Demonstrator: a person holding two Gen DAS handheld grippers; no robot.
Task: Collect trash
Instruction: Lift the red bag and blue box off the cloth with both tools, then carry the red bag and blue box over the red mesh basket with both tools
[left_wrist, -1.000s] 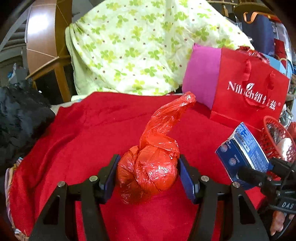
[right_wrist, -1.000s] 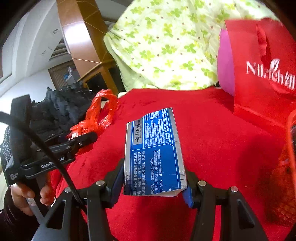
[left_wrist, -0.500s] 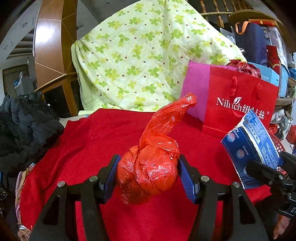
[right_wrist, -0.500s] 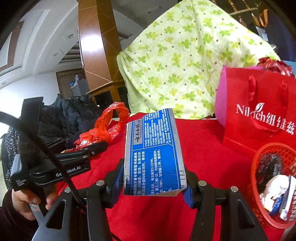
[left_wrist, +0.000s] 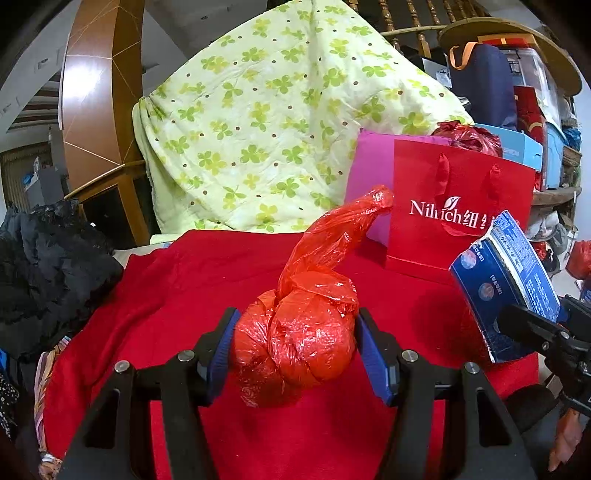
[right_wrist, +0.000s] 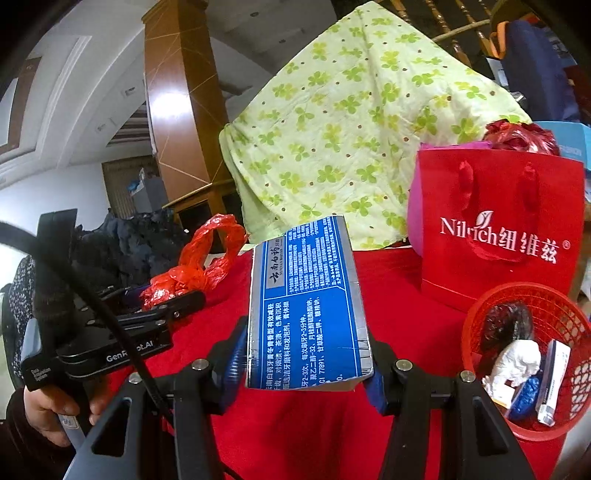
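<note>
The fingers (left_wrist: 218, 350) of the left gripper (left_wrist: 295, 349) press from both sides on a knotted red plastic bag (left_wrist: 299, 339), squeezing its round body so the twisted tail is free to stick up and to the right; the bag looks clear of the red cloth (left_wrist: 207, 280), which suits carrying it rather than dragging it. Far behind the cloth a green clover-print blanket (left_wrist: 277, 125) is draped over furniture, and a dark jacket (left_wrist: 48, 258) lies heaped at the left edge. To the right, the right gripper (right_wrist: 306, 363) clamps a blue box (right_wrist: 306, 306) with printed text, gripped near its lower end so most of it stands upright above the jaws. Far right on the cloth stands a red paper bag (right_wrist: 498, 229) with crumpled red wrapping poking out of its top. Near right sits a red mesh basket (right_wrist: 476, 325) already holding a white crumpled wad, a small tube and other scraps, which marks it as the likely place for both held items. Both pieces are thus in hand and neither is over the basket yet.
</note>
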